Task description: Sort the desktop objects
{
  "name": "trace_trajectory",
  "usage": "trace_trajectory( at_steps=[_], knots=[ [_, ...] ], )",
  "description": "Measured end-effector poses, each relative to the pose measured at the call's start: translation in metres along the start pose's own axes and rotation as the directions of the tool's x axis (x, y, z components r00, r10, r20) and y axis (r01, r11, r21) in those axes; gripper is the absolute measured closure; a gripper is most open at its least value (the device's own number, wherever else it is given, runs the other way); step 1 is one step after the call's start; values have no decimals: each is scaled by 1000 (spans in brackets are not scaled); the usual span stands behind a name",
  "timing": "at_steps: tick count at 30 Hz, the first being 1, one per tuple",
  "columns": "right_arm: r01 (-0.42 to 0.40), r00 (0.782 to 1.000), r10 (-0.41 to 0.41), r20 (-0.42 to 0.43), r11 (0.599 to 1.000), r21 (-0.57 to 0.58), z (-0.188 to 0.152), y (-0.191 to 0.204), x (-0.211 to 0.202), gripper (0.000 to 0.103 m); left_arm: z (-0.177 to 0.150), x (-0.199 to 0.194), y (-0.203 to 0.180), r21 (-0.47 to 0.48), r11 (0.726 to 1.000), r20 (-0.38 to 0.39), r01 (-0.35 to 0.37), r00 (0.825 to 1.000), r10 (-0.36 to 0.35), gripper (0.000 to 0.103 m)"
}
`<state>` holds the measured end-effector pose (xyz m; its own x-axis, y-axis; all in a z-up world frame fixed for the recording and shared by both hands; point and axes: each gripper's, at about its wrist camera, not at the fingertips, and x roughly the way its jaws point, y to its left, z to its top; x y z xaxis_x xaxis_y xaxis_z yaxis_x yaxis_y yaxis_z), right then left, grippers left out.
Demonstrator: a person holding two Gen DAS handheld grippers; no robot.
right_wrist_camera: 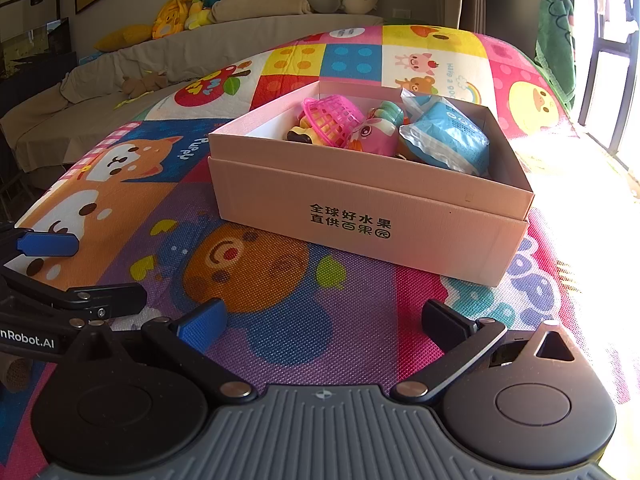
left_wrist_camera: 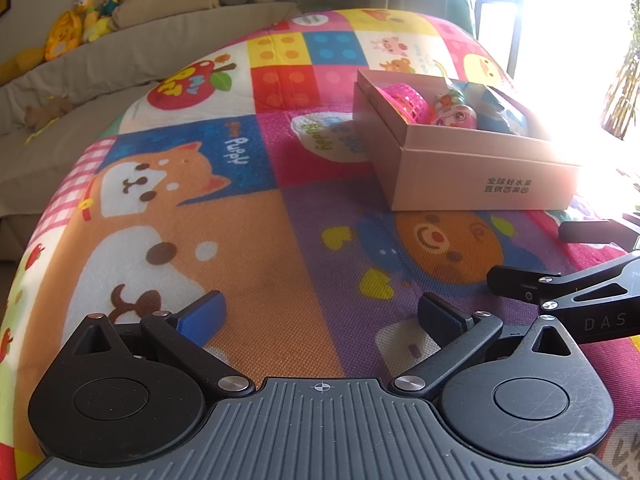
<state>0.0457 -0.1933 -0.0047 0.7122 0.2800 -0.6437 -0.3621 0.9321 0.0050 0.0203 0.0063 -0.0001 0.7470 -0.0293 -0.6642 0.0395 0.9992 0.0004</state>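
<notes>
A pink cardboard box stands on the colourful play mat, ahead of my right gripper; it also shows at the right of the left wrist view. Inside lie a pink toy basket, a pink fish toy and a blue-and-white packet. My left gripper is open and empty, low over the mat. My right gripper is open and empty, a short way in front of the box. Each gripper shows at the edge of the other's view.
A grey sofa with plush toys and cushions runs behind the mat. A bright window is at the right. The mat around the box carries only printed cartoon pictures.
</notes>
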Motion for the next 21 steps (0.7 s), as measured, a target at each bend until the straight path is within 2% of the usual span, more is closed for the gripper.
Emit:
trace_trajectory(
  at_steps=[21],
  knots=[
    [8,1000,-8,-1,1000,5,2,2,2,0,0,-1,1,-4,1000,1,6,1000,-6,0]
  ],
)
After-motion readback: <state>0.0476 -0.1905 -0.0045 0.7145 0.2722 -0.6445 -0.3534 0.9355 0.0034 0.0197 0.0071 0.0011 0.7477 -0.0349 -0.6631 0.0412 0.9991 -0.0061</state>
